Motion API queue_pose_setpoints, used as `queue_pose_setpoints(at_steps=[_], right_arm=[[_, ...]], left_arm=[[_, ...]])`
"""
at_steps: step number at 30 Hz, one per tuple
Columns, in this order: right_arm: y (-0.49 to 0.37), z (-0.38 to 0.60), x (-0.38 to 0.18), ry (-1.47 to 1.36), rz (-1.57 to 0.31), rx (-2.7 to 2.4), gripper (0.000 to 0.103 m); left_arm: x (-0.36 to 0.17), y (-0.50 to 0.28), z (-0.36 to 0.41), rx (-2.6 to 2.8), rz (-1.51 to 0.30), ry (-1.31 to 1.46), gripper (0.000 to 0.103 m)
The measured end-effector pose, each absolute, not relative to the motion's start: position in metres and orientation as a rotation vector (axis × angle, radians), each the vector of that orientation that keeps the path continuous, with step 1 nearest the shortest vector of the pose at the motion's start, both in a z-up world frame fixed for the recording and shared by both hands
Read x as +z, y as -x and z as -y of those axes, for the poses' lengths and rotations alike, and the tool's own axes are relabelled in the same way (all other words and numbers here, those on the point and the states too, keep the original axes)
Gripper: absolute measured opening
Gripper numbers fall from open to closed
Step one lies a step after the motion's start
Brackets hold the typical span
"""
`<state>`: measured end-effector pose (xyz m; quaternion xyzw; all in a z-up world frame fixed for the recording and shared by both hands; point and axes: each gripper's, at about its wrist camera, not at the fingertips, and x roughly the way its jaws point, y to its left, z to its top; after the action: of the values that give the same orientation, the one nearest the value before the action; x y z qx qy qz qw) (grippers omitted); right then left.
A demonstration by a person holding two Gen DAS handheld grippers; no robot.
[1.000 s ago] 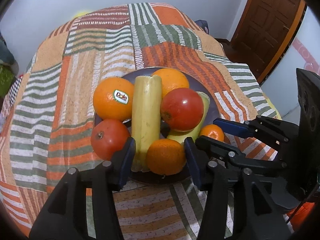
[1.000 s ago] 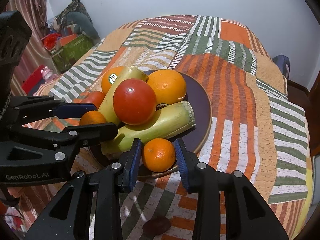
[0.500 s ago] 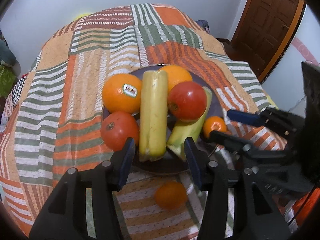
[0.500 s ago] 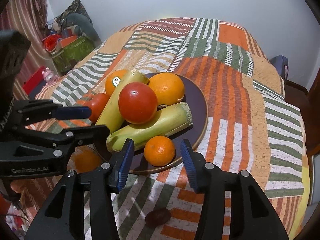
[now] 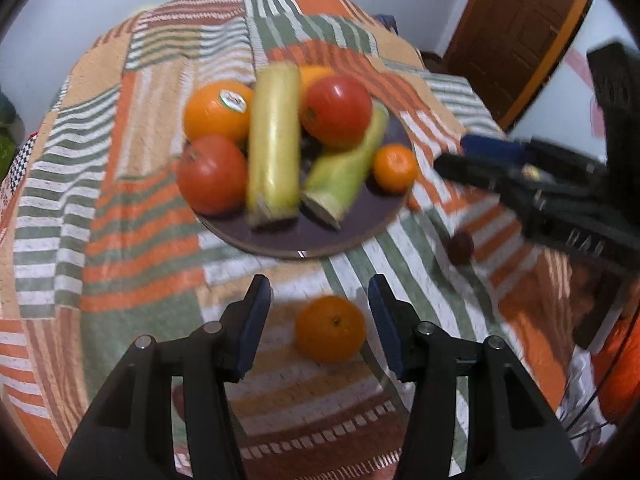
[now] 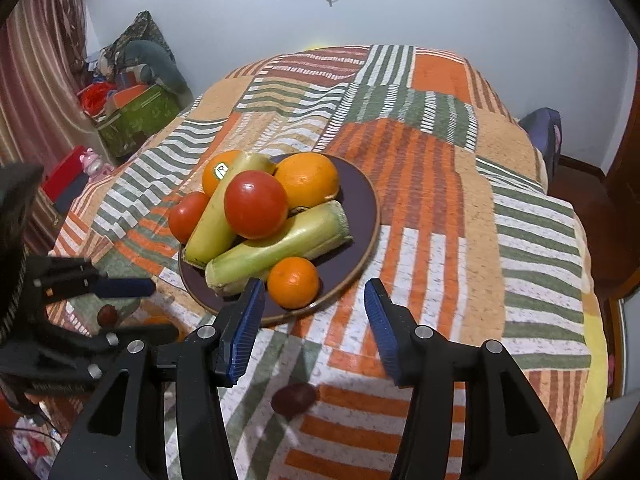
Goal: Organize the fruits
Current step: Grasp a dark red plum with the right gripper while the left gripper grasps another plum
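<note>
A dark plate [image 5: 280,248] [image 6: 362,200] on the patchwork cloth holds two oranges, two tomatoes, two long yellow-green stalks and a small mandarin [image 6: 293,282] [image 5: 395,168] at its rim. A bigger mandarin [image 5: 330,328] lies on the cloth in front of the plate. It sits between the fingers of my left gripper [image 5: 320,316] [image 6: 148,308], with a gap on each side. My right gripper [image 6: 314,300] [image 5: 480,160] hovers just short of the small mandarin. Its jaws are opening and nothing is between the pads.
A small dark fruit [image 6: 293,398] [image 5: 460,246] lies on the cloth under my right gripper, and another [image 6: 107,314] by the left one. The cloth falls away at the table's edges. Boxes and clutter [image 6: 132,116] stand on the floor at left, a brown door [image 5: 520,40] at right.
My left gripper drew back from the plate; the bigger mandarin went from the plate's front edge to the cloth. My right jaws widened off the small mandarin and backed away.
</note>
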<state>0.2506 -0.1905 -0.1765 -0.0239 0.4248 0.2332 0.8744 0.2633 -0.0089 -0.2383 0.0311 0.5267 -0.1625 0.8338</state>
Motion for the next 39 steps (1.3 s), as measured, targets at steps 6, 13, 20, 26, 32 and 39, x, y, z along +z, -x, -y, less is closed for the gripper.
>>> queue_pose_setpoints(at_steps=[6, 13, 20, 26, 32, 39], right_arm=[[-0.246, 0.198, -0.174, 0.05, -0.884, 0.481, 0.048], [-0.243, 0.203, -0.175, 0.034, -0.876, 0.487, 0.048], [-0.242, 0.208, -0.179, 0.012, -0.884, 0.496, 0.048], [-0.241, 0.21, -0.182, 0.016, -0.885, 0.502, 0.048], [-0.246, 0.218, -0.186, -0.017, -0.899, 0.494, 0.048], [-0.245, 0.216, -0.185, -0.012, -0.899, 0.499, 0.048]], left_arm=[[-0.25, -0.258, 0.016, -0.346, -1.147, -0.062, 0.038], [-0.235, -0.258, 0.027, -0.344, -1.101, -0.078, 0.037], [-0.226, -0.288, 0.058, -0.343, -1.047, -0.096, 0.037], [-0.23, -0.297, 0.073, -0.34, -1.023, -0.139, 0.038], [-0.23, -0.299, 0.076, -0.343, -1.019, -0.149, 0.039], [-0.227, -0.297, 0.071, -0.319, -1.004, -0.141, 0.048]])
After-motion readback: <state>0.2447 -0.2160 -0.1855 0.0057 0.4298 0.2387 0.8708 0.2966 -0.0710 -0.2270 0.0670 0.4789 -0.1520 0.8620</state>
